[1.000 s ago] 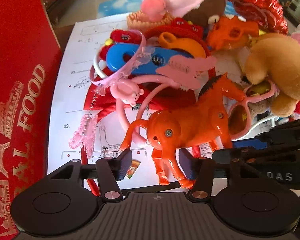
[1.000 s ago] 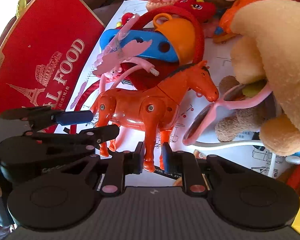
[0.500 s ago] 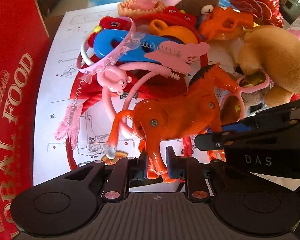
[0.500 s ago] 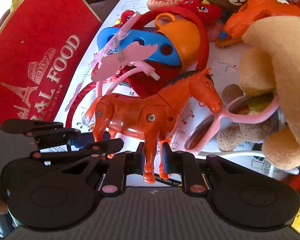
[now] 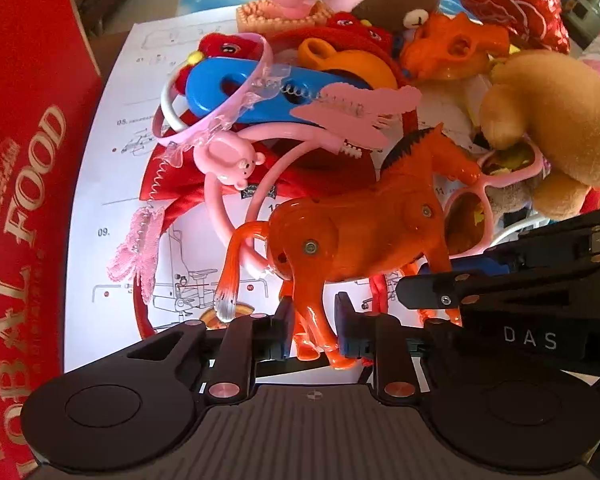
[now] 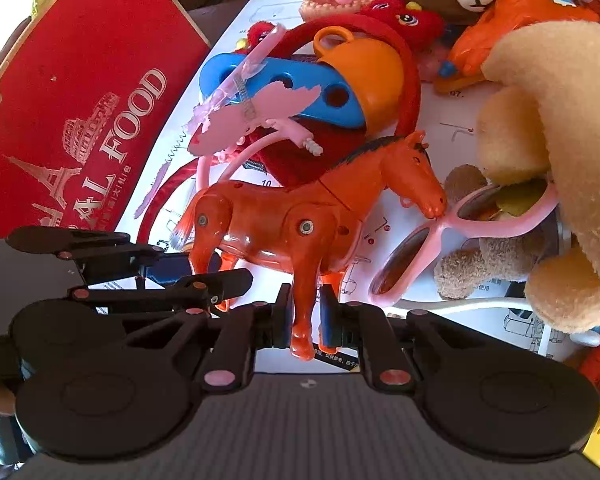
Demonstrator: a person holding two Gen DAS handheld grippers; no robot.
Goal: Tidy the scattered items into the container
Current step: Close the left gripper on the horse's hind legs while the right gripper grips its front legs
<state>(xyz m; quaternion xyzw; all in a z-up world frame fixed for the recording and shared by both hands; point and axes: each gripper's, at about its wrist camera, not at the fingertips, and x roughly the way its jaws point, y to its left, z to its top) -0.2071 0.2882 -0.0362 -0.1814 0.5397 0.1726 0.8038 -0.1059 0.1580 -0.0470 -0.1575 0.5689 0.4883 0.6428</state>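
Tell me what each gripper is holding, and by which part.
Both hold the orange toy horse: the left gripper clamps a hind leg, the right gripper a front leg.

Red box (image 5: pixel 24 184) left; toy heap (image 5: pixel 340 92) ahead.

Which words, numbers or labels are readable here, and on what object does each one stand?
"FOOD": gold letters on the red cardboard box.
"DAS": black body of the right gripper.
"05.", "09.": white printed instruction sheet.
"07.": same sheet.
Small print on the sheet and box: too small to read.
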